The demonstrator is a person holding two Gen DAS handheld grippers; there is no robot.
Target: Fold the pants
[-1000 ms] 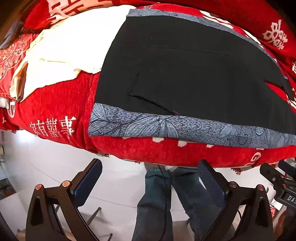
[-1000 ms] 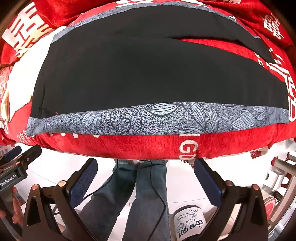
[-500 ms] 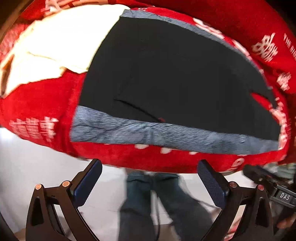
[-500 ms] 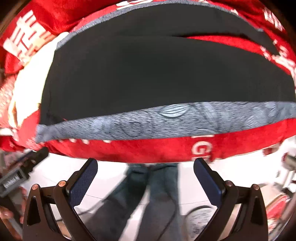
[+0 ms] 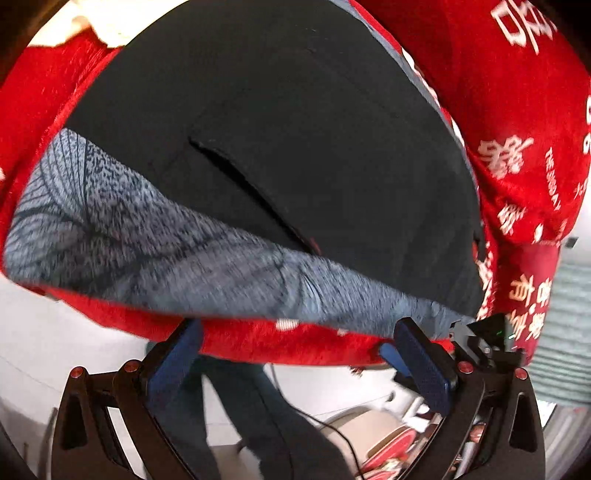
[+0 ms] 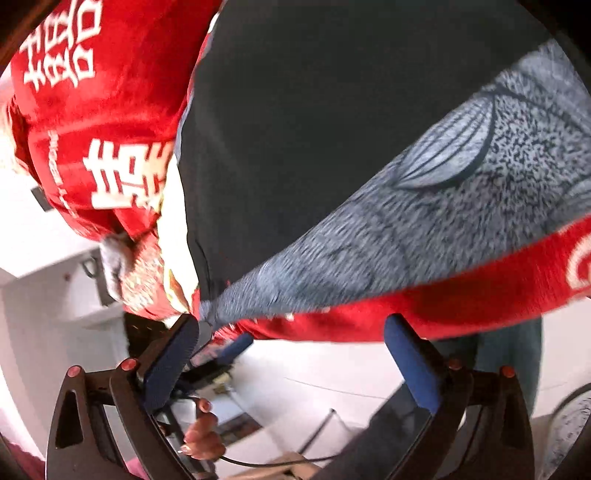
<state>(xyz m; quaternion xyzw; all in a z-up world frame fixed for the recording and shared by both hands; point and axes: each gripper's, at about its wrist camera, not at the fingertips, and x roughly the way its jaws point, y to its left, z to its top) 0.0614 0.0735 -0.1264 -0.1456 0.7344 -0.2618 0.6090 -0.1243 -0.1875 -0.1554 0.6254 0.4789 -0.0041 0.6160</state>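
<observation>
**Over the Near Hem, Two Grippers Close In on the First Fold**

At the near edge of a table draped in a red plush cloth with white lettering [image 5: 517,110], a pair of black fabric pants with a grey leaf-patterned side band [image 5: 295,129] lies spread flat, the band running along the edge closest to the person. Both views are motion-blurred. The left gripper [image 5: 295,354] hangs just below the band, its blue-padded jaws spread wide with nothing between them; the right gripper [image 6: 291,350] is likewise wide open and empty, its left pad close beside the pointed corner of the grey band [image 6: 207,308], though contact cannot be confirmed.

The step in hand appears to be the approach for the first grasp; no fold is made yet. The next move likely calls for each set of jaws to slide over the banded edge, pinch the pants only, then lift and carry that edge to the far side.

The red cloth lies directly under the band and could be pinched along with it. A cream-white fabric piece [image 5: 96,22] rests on the cloth beyond the pants' left end. Below the table edge stand the person's denim-clad legs [image 5: 258,424], with a trailing cable; a hand [image 6: 201,432] shows on the other gripper's handle in the right wrist view.
</observation>
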